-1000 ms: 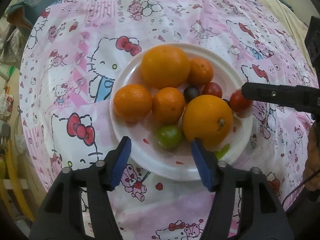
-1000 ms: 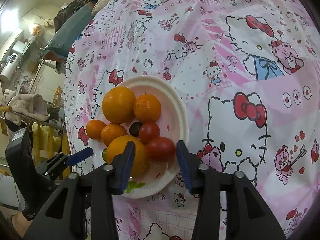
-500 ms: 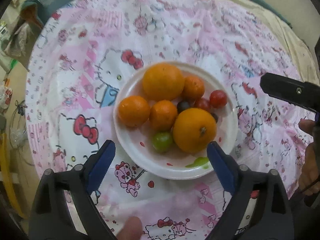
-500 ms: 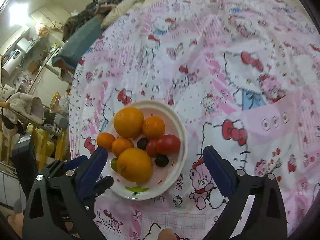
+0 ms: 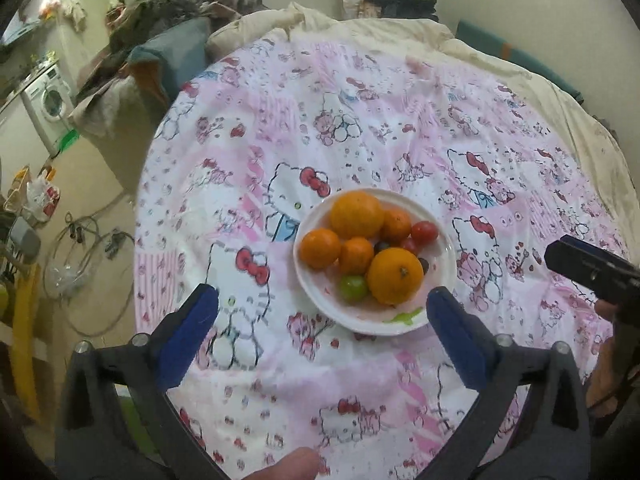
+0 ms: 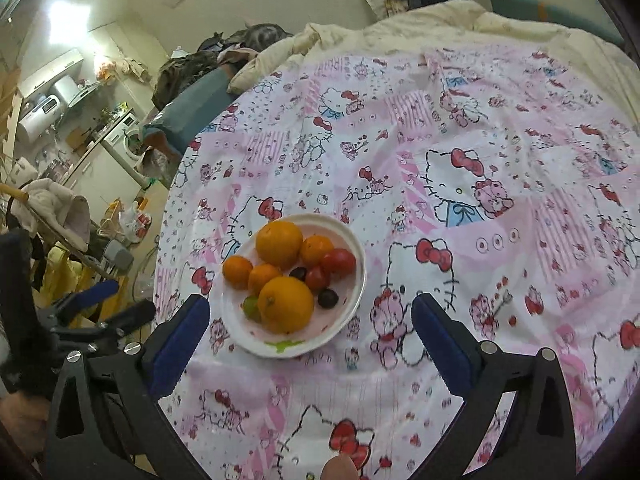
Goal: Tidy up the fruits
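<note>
Left gripper (image 5: 322, 304): jaws are opening and stand wide; nothing is held between the blue pads (image 5: 188, 334). It is seen at the lower edge of the left wrist view, short of the plate.
Right gripper (image 6: 310, 314): jaws are opening and stand wide; nothing is gripped. The plate is framed between its pads but is not touched.
Plate (image 5: 442, 300): white, set on the patterned cloth (image 5: 360, 120), just below centre of both views.
Fruit: two large oranges (image 5: 355, 216), three smaller mandarins (image 5: 320, 248), red tomatoes (image 5: 425, 231), dark grapes (image 6: 328, 298) and a green fruit (image 5: 353, 287) are all gathered on the plate, touching one another.
Loose fruit: none is seen on the cloth.
Step in hand: release and withdrawal are judged to be under way.
Progress: the gathering is judged complete or nearly so.
Next move: a clear retreat is called for, with the plate rim left undisturbed.
</note>
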Tool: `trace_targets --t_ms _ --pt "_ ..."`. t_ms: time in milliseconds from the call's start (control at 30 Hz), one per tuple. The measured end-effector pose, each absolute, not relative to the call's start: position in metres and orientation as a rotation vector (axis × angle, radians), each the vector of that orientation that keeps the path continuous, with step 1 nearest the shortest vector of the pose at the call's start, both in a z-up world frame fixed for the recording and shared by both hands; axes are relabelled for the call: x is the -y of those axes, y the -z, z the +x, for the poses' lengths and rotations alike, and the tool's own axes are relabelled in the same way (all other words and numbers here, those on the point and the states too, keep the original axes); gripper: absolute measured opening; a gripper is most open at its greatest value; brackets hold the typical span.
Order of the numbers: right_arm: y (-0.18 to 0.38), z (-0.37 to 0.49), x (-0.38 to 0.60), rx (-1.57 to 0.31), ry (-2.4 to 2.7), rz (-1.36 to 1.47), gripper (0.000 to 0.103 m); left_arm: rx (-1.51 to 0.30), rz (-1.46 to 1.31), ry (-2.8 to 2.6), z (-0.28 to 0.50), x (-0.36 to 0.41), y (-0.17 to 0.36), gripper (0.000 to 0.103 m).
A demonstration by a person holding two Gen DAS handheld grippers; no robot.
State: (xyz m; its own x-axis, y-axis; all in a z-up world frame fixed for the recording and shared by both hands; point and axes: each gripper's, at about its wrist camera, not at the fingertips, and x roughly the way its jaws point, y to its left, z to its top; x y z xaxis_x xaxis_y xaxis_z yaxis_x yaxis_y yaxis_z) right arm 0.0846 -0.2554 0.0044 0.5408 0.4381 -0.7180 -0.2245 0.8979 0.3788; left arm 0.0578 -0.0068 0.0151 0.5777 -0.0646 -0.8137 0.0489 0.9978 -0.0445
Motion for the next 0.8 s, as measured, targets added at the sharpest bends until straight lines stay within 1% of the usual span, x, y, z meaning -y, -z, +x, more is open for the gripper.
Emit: trace_targets --t_ms 100,233,367,500,633,800 --pt "-0.008 0.066 0.253 -0.876 -0.363 0.219 0.103 -0.937 -0.037 0.054 0.043 0.006 -0.018 0.103" --pt "-0.005 0.049 0.257 -0.872 -0.330 0.231 0.103 -0.870 -0.028 0.025 0.020 0.008 -0.021 0.103" --pt "-0.003 0.034 0.260 -0.849 -0.295 0.236 0.103 -0.856 -0.044 0.002 0.009 0.005 -0.017 0.103" --pt "0.001 0.028 0.253 -0.836 -0.309 0.224 0.103 -0.857 -0.055 0.001 0.005 0.004 -0.011 0.103" --pt "0.009 0.032 0.239 -0.834 -0.297 0.146 0.103 -0.822 -0.038 -0.036 0.004 0.001 -0.013 0.103" --pt "0.015 0.035 0.228 -0.825 -0.275 0.101 0.103 -0.847 -0.053 -0.049 0.011 -0.002 -0.005 0.103"
